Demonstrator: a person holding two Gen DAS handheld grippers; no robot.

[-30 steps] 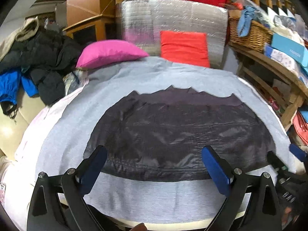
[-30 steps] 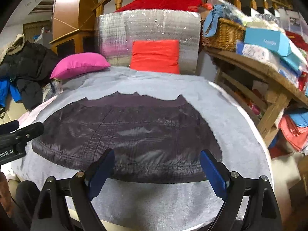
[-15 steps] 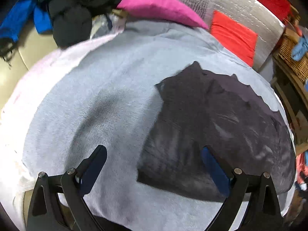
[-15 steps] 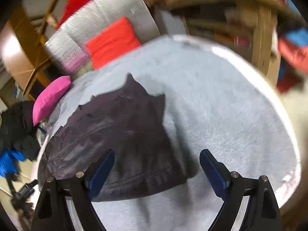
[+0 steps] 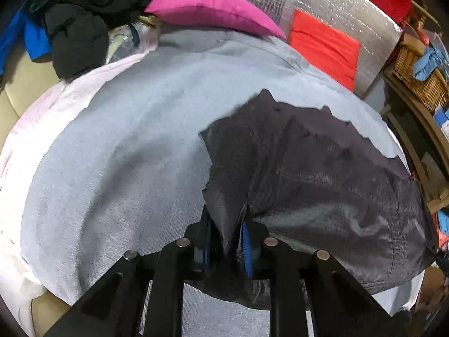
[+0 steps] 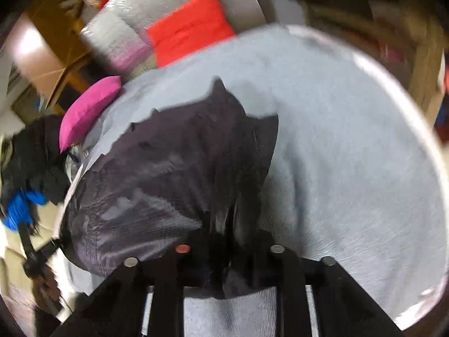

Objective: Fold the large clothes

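A dark shiny jacket lies spread on a grey sheet over a bed. My left gripper is shut on the jacket's near left corner, and the cloth bunches up between the blue pads. In the right wrist view the same jacket spreads to the left. My right gripper is shut on its near right corner, with the cloth pinched between the jaws. This view is blurred by motion. The other gripper shows at the far left edge.
A pink pillow, a red cushion and a silver foil pad sit at the bed's head. Dark and blue clothes pile at the left. A wooden shelf with a wicker basket stands at the right.
Both grippers were open over the jacket's near hem. They swung to the jacket's near corners, came down and closed on the cloth.
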